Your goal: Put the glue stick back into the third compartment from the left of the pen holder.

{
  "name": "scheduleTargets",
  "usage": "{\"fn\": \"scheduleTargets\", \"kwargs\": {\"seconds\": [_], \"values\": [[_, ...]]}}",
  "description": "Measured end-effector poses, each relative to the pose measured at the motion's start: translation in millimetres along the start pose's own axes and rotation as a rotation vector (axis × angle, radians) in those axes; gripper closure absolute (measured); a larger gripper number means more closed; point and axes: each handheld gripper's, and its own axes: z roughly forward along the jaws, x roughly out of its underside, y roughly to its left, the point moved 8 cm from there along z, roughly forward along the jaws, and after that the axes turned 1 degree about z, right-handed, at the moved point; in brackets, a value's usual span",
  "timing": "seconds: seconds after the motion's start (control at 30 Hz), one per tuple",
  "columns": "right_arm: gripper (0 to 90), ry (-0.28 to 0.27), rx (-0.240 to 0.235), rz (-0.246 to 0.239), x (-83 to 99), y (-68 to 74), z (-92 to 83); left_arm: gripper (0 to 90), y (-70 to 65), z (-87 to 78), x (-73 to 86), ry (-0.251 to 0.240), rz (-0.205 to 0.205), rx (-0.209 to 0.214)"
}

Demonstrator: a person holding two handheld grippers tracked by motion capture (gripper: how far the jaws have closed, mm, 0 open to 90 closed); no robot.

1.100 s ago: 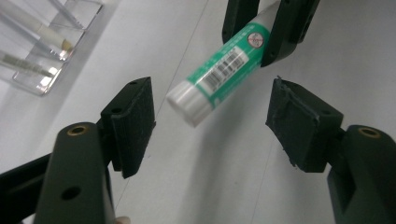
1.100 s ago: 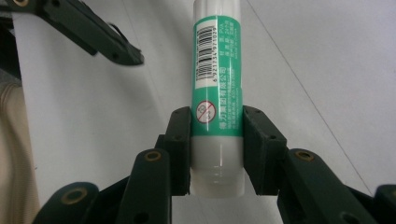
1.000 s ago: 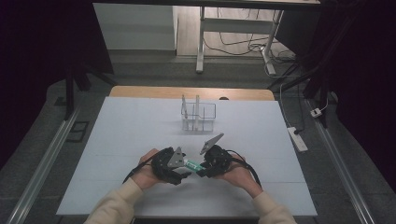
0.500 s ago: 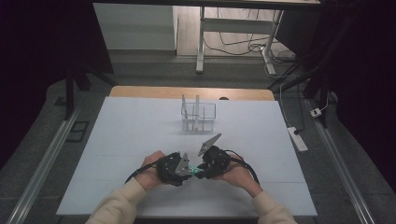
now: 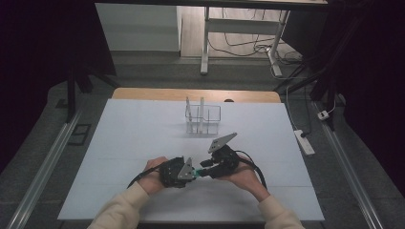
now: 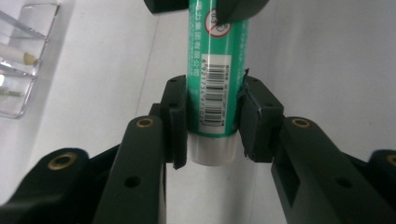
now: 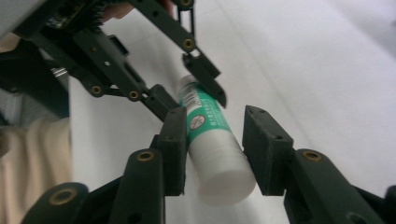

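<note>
Glue stick (image 6: 214, 88): a green tube with white print, a barcode panel and a small red prohibition mark on its label, white at both ends. You hold it off the white table (image 5: 133, 143) between your two grippers, near the table's front edge. Your left gripper (image 6: 211, 122) is clamped on it: both pads (image 6: 178, 120) press the barcoded part of the body, and the white end pokes out just behind them toward the camera. Your right gripper (image 7: 215, 149) straddles the opposite white end (image 7: 224, 170); its left pad (image 7: 173, 149) touches the tube, while the right pad stands slightly apart with a gap showing, so the jaws are narrowly parted, not gripping. Beyond your fingers, well apart, stands a clear acrylic holder (image 5: 202, 117).
</note>
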Motion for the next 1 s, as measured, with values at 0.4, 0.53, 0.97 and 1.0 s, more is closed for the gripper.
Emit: {"fn": "scheduleTargets", "kwargs": {"seconds": [0.4, 0.53, 0.97, 1.0], "values": [[42.7, -0.193, 0.137, 0.007, -12.9, -15.2, -20.6, 66.1, 23.8, -11.9, 11.2, -0.055, -0.168, -0.042], [39.6, -0.239, 0.163, 0.009, -15.0, -17.3, -24.6, 66.2, 32.0, -18.4, 13.4, -0.104, -0.234, -0.054], [36.3, -0.294, 0.184, 0.052, -15.7, -22.1, -26.4, 66.1, 38.5, -26.3, 10.0, -0.209, -0.324, -0.052], [36.2, -0.298, 0.180, 0.055, -16.0, -21.8, -26.0, 66.1, 38.2, -25.9, 9.5, -0.210, -0.324, -0.053]]}}
